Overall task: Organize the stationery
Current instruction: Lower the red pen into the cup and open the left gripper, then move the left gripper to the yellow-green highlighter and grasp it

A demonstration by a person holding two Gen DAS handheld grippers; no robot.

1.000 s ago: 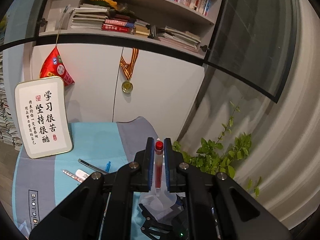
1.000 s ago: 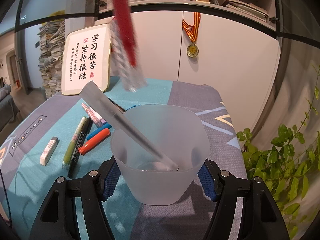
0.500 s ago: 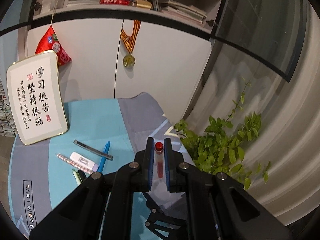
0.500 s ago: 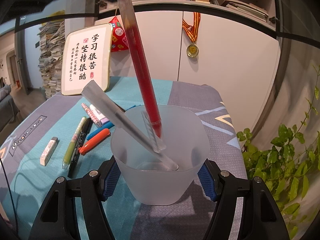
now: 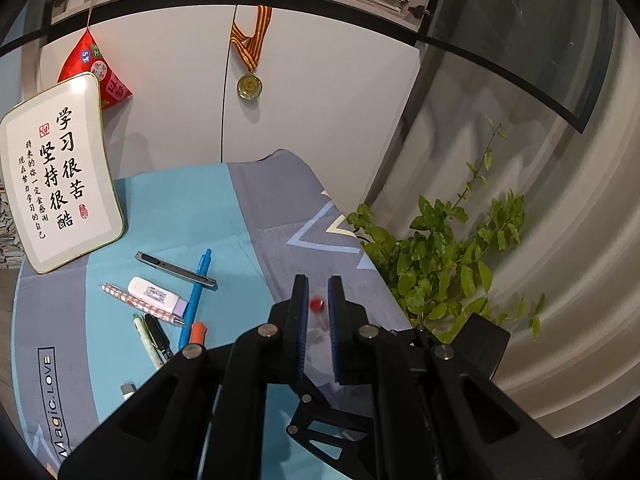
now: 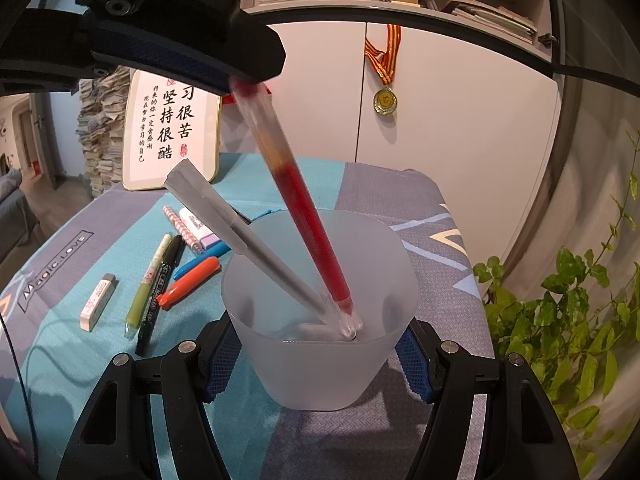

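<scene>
My right gripper is shut on a frosted plastic cup standing on the table cloth. A grey pen leans in the cup. A red pen stands in the cup with its tip at the bottom. My left gripper is above the cup, its jaws a little apart on either side of the red pen's top end; the left gripper also shows in the right wrist view. Loose pens, a blue pen, an orange marker and an eraser lie left of the cup.
A framed calligraphy board stands at the back left. A utility knife and a white correction tape lie among the pens. A green plant is off the table's right edge. White cabinet doors stand behind.
My left gripper lowered the red pen into the cup until its tip reached the bottom, and its jaws have parted slightly around the pen's top. The right gripper and cup stayed still.
</scene>
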